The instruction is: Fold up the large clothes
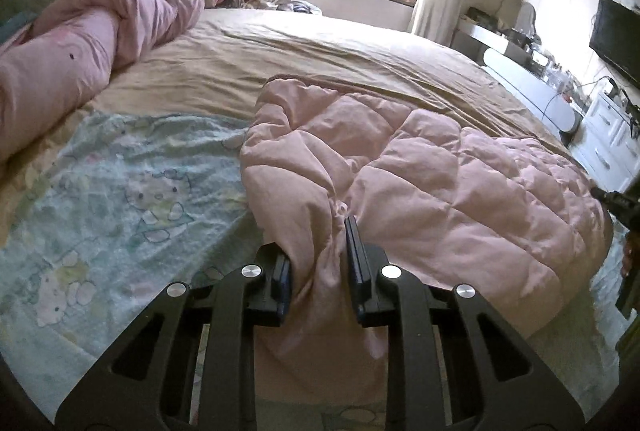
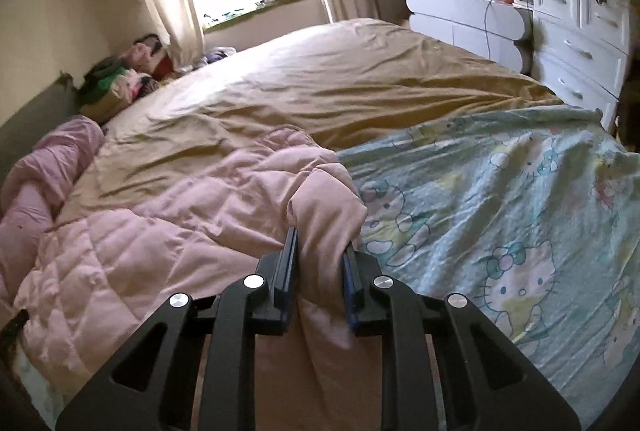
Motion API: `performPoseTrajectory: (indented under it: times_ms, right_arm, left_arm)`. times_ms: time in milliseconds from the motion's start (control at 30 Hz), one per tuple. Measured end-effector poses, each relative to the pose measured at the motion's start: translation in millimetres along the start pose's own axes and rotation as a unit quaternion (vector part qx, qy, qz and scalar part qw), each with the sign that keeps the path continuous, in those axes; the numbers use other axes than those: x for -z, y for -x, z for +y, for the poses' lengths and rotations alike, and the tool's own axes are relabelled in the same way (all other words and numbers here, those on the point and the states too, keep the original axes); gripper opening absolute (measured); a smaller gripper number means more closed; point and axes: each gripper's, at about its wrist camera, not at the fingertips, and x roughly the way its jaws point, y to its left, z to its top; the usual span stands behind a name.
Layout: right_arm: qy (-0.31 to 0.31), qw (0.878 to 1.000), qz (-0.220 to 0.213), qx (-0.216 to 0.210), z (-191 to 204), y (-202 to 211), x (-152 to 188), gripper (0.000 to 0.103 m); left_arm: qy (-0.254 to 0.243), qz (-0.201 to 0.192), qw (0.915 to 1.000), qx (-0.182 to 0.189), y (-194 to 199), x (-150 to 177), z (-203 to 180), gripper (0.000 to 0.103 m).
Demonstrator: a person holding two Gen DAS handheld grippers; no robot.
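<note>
While the puffy pink quilted coat [image 1: 420, 167] lies on the bed's tan sheet [image 1: 320, 47], beside the pale-blue cartoon-print blanket [image 2: 500, 215], we clamp its near hem in the left gripper [image 1: 320, 263] and right gripper [image 2: 320, 263], probably to fold it away from us.

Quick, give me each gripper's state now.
Left gripper: shut on the puffy quilted pink coat.
Right gripper: shut on the same coat.
</note>
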Motion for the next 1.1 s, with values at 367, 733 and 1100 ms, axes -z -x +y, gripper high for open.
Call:
performPoseTrajectory:
  times_ms: [367,733,1100]
  right_arm:
    - [-0.014,0.997,0.065,0.035,-6,-39,13,0.024]
    - [0.092,0.995,-0.034,-0.014,61,51,19,0.076]
    - [0.133,0.985,0.097,-0.055,121,-2,72,0.081]
  left_arm:
    - [0.011,0.024,0.9996,0.007,-19,9,7,0.024]
    - [0.022,-0.014,0.9996,-0.011,22,11,-1,0.067]
    - [-0.032,0.031,0.9981,-0.043,0,36,-20,0.079]
